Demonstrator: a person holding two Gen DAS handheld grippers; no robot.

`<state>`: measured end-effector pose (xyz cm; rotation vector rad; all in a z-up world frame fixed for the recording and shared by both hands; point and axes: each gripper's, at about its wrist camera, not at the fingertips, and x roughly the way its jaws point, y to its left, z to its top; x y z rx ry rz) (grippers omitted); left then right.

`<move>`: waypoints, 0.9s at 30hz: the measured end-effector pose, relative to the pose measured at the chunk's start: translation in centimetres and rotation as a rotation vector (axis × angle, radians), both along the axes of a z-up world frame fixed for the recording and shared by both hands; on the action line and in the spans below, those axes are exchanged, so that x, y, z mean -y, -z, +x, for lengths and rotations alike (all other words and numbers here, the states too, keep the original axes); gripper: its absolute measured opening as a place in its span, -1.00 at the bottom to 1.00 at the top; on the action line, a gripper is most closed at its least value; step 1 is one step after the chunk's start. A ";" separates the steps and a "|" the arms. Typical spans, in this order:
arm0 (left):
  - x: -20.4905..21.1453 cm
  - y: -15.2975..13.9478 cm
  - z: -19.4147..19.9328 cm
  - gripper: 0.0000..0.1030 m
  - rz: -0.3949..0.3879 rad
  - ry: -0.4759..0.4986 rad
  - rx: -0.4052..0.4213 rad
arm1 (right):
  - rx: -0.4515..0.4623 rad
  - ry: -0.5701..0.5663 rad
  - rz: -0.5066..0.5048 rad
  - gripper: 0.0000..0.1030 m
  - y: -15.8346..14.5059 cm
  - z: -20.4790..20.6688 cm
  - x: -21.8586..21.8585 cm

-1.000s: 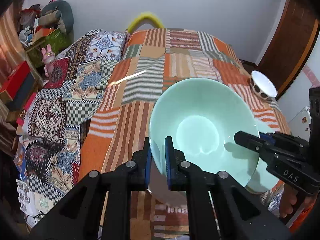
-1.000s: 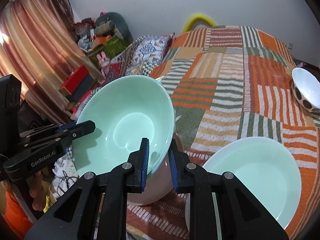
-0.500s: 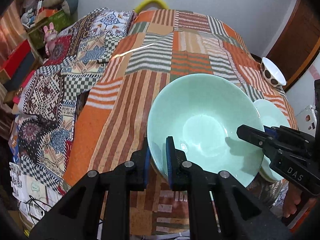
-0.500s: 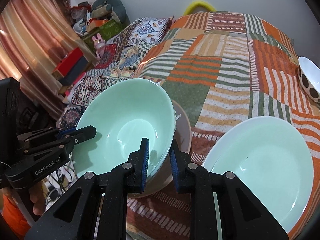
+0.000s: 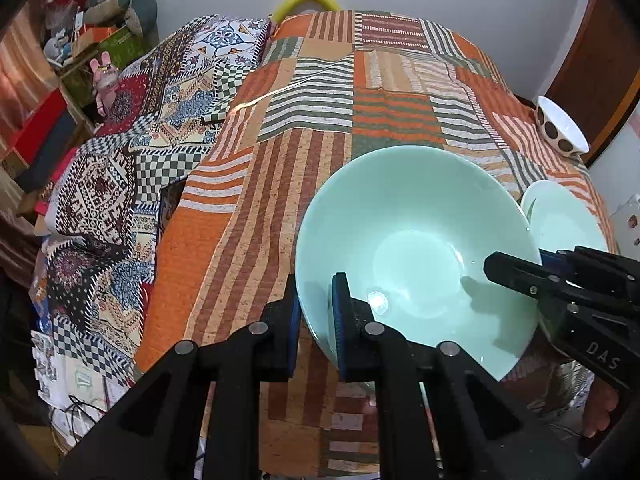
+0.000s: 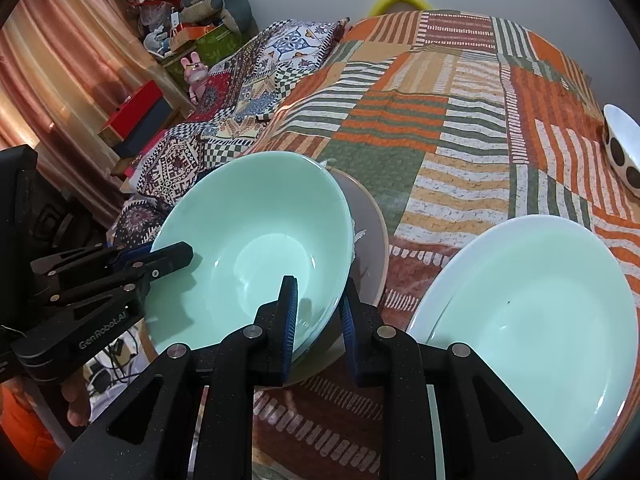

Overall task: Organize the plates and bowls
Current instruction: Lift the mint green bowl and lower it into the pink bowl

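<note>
Both claws, left claw (image 5: 313, 312) and right claw (image 6: 318, 318), clamp bowl (image 6: 256, 248) rim. You're nesting it into brown bowl (image 6: 370, 236); seat fully, then release.

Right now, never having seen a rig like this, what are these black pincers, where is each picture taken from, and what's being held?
They are hand-held two-finger grippers, one in each of a person's hands, each carrying a fisheye camera looking along its fingers. The left gripper and the right gripper each pinch the rim of one large mint-green ceramic bowl, which sits in a wider beige bowl. Beside them on the patchwork striped cloth lies a pale green plate; farther off stands a small white brown-spotted bowl.
</note>
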<state>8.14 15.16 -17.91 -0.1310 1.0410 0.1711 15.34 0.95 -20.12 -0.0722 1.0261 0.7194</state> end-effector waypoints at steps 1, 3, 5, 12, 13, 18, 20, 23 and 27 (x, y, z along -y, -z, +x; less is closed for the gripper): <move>0.1 0.1 0.1 -0.73 0.010 0.002 -0.002 | -0.002 -0.002 0.001 -0.59 0.0 0.0 0.0; -0.1 0.7 0.5 -0.73 0.004 0.000 -0.025 | -0.009 -0.003 -0.001 -0.56 0.2 0.0 0.0; -0.4 1.4 0.8 -0.71 -0.016 -0.013 -0.039 | -0.004 -0.007 0.002 -0.51 0.1 0.0 0.1; 0.1 1.5 0.8 -0.68 0.011 -0.004 -0.025 | 0.003 -0.012 -0.001 -0.48 -0.2 0.2 0.3; 0.1 1.5 0.8 -0.68 0.013 -0.001 -0.024 | 0.004 -0.014 -0.004 -0.48 -0.1 0.2 0.3; 0.1 1.4 0.8 -0.68 0.015 0.001 -0.021 | 0.015 -0.031 -0.029 -0.47 -0.2 0.1 0.0; 0.1 1.4 0.8 -0.68 0.012 0.001 -0.021 | 0.020 -0.036 -0.038 -0.47 -0.4 0.1 0.0; 0.0 1.3 0.8 -0.68 0.007 -0.002 -0.018 | 0.023 -0.031 -0.031 -0.47 -0.9 0.2 0.5; 0.0 0.8 0.8 -0.68 0.005 0.004 -0.001 | 0.072 -0.008 -0.004 -0.27 -2.0 0.2 1.5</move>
